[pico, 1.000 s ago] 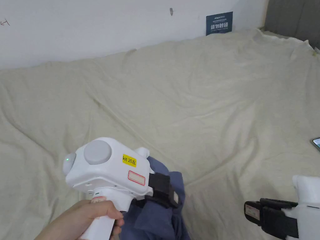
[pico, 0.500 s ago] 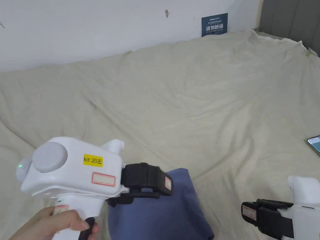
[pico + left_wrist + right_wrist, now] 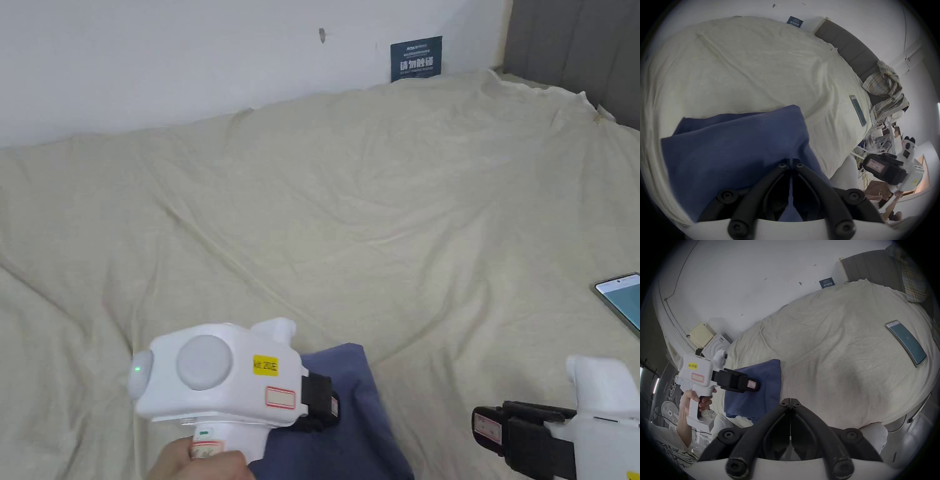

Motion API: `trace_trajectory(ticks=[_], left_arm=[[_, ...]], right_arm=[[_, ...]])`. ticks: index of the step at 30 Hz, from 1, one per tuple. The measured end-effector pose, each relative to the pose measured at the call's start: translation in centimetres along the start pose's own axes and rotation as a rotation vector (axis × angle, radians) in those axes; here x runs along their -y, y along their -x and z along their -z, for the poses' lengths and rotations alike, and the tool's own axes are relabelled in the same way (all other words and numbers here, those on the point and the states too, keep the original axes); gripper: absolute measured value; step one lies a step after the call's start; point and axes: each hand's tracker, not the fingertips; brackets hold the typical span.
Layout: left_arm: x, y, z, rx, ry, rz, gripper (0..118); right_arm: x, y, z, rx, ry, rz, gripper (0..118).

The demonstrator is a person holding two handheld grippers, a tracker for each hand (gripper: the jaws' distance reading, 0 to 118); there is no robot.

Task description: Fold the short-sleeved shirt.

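Bed (image 3: pixel 387 206): I see a cream sheet, blue shirt (image 3: pixel 350 431) and phone (image 3: pixel 622 297) on it.
Wall (image 3: pixel 187 56): white.
Left hand-held gripper (image 3: pixel 791 160): clenched, empty.
Right hand-held gripper (image 3: pixel 790 400): clenched, empty.

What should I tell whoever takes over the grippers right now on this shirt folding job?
Left gripper: jaws together, hovering over the blue shirt; whether it pinches cloth can't be told.
Right gripper: jaws shut, empty, off to the right of the shirt over the bedsheet.
Shirt: lies as a compact folded bundle at the near edge of the bed. A phone lies far right.
Done: folding looks mostly complete.
Left: probably smooth it and pull both grippers away.
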Motion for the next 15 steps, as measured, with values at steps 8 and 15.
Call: trace_trajectory(ticks=[8, 15], left_arm=[[-0.5, -4.1, 3.5, -0.061, 0.025, 0.129, 4], [1.0, -3.7, -0.5, 0.091, -0.042, 0.176, 4]], right_arm=[[0.0, -0.4, -0.3, 0.026, 0.005, 0.005, 0], [-0.4, 1.2, 0.2, 0.018, 0.003, -0.001, 0]])
